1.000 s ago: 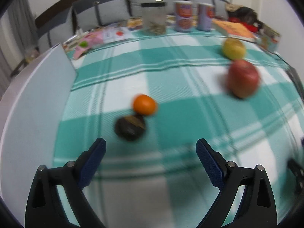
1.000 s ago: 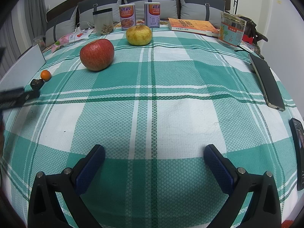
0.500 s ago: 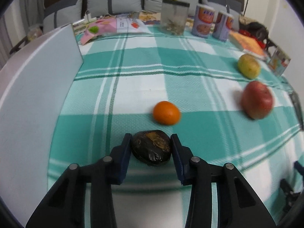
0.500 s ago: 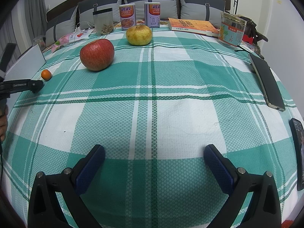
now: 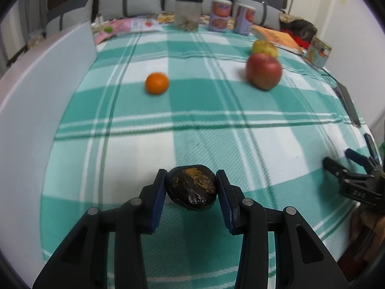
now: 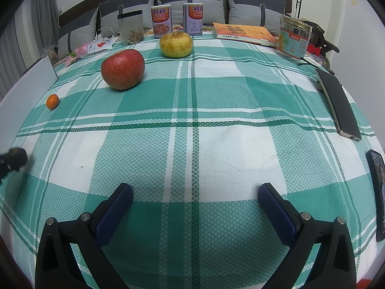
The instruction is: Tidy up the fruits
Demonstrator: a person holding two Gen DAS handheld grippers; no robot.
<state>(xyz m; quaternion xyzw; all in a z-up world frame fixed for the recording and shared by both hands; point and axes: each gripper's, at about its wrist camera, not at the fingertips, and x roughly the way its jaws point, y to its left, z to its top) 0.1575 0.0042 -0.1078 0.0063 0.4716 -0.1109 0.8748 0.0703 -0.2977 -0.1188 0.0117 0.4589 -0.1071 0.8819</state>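
Observation:
My left gripper (image 5: 191, 187) is shut on a dark brown wrinkled fruit (image 5: 191, 187) and holds it just above the checked tablecloth. A small orange (image 5: 156, 83) lies ahead to the left, a red apple (image 5: 263, 74) ahead to the right, and a yellow fruit (image 5: 264, 47) behind the apple. My right gripper (image 6: 195, 200) is open and empty over the cloth near the front edge. In its view the red apple (image 6: 123, 69), the yellow fruit (image 6: 176, 44) and the small orange (image 6: 52, 101) lie farther off. The dark fruit (image 6: 15, 157) shows at the far left.
A white board (image 5: 36, 91) stands along the left side. A jar (image 6: 131, 27), two cans (image 6: 161, 18), a book (image 6: 243, 32) and a printed tin (image 6: 294, 39) line the far edge. A dark tablet (image 6: 338, 103) and a phone (image 6: 377, 192) lie on the right.
My left gripper closed on the dark fruit and carried it back toward the near side, away from the small orange. The right gripper has not moved.

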